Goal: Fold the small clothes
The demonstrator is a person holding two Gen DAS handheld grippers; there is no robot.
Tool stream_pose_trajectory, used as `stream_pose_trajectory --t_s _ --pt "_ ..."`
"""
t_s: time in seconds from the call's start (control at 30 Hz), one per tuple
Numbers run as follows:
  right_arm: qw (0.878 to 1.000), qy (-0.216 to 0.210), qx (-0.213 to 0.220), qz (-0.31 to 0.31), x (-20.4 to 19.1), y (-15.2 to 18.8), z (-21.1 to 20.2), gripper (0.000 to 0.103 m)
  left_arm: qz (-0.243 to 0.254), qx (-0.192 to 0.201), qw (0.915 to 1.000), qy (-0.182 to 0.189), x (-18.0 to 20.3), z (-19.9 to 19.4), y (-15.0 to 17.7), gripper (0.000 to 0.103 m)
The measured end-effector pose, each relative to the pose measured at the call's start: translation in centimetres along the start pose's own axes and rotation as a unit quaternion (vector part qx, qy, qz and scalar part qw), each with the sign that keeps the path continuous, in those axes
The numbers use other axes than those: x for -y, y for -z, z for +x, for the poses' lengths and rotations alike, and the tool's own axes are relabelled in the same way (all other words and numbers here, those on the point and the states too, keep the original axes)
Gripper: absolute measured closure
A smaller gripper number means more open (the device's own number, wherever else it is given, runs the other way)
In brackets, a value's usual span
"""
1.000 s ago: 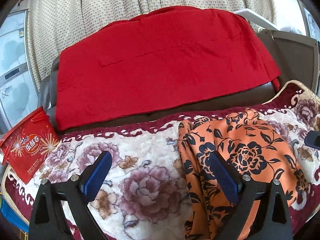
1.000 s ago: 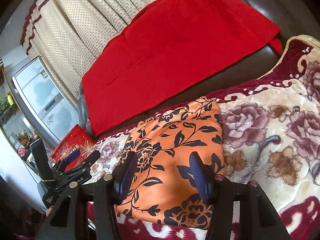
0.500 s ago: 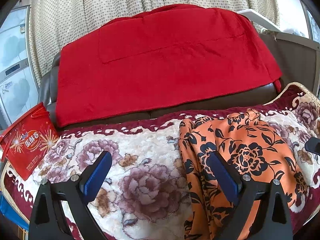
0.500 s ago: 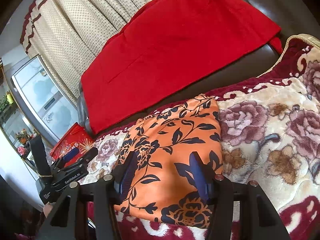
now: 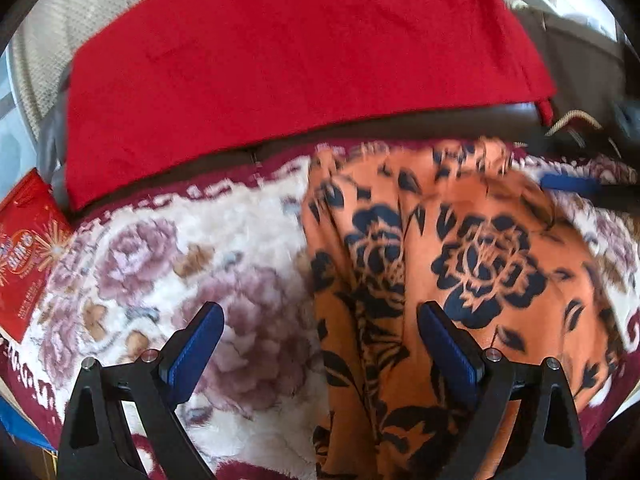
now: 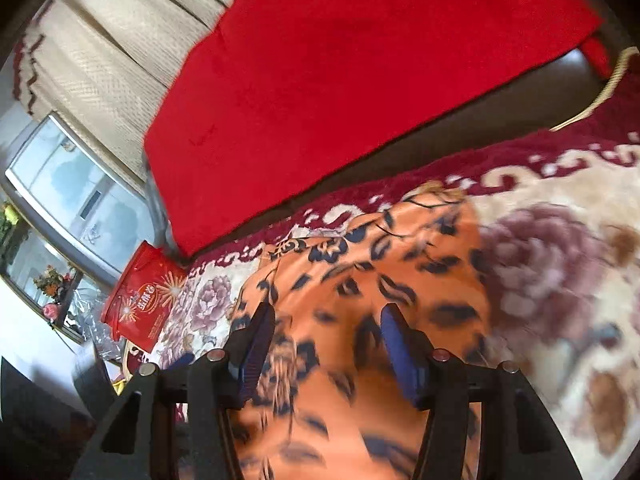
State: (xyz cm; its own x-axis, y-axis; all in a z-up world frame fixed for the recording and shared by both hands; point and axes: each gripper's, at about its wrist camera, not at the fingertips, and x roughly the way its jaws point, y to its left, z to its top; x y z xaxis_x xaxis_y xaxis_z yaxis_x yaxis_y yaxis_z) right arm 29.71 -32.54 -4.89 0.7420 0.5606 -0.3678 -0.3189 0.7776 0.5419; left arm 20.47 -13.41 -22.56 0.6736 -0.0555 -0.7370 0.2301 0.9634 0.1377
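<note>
An orange garment (image 5: pixel 460 264) with dark blue flowers lies folded on a cream and maroon flowered blanket (image 5: pixel 168 264). My left gripper (image 5: pixel 320 320) hovers open over the garment's left edge, one blue pad above the blanket, the other above the cloth. In the right wrist view the same orange garment (image 6: pixel 360 288) fills the lower middle. My right gripper (image 6: pixel 326 320) stands open just above it, nothing pinched between the pads. Its blue fingertip (image 5: pixel 576 184) shows at the garment's far right edge in the left wrist view.
A red cloth (image 5: pixel 288 64) drapes over the brown sofa back (image 5: pixel 440 120) behind the blanket. A red printed bag (image 5: pixel 24 256) sits at the blanket's left end. Dotted curtains (image 6: pixel 120 40) and a glass-fronted cabinet (image 6: pixel 72 184) stand beyond.
Both grippers have moved in toward the garment. The left one dipped lower and tilted down over its left edge. The right one swept sideways across it, so the cloth now fills its view.
</note>
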Motion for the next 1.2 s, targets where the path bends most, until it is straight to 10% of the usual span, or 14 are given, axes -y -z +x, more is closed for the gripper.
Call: stream_pose_trajectory --t_s 0.37,0.53,0.7,1.2 --pt "0.99 0.082 -0.117 -0.017 -1.7 -5.1 11.3 0.045 -0.003 0.01 0.9992 0.039 -2.1 -1.0 1.2 0.005" --pt "0.995 -0.008 -0.097 -0.018 -4.6 -5.3 9.6 0.045 0.001 0.013 0.9991 0.042 -2.6 -1.3 1.6 0.005" --pt "0.989 0.012 -0.15 0.002 -3.9 -3.4 14.9 0.045 -0.002 0.016 0.9991 0.038 -2.8 -1.2 1.9 0.005" --pt "0.998 -0.034 -0.049 -0.016 -2.5 2.2 -1.6 0.045 0.006 0.027 0.9993 0.025 -2.4 -1.8 2.0 0.005"
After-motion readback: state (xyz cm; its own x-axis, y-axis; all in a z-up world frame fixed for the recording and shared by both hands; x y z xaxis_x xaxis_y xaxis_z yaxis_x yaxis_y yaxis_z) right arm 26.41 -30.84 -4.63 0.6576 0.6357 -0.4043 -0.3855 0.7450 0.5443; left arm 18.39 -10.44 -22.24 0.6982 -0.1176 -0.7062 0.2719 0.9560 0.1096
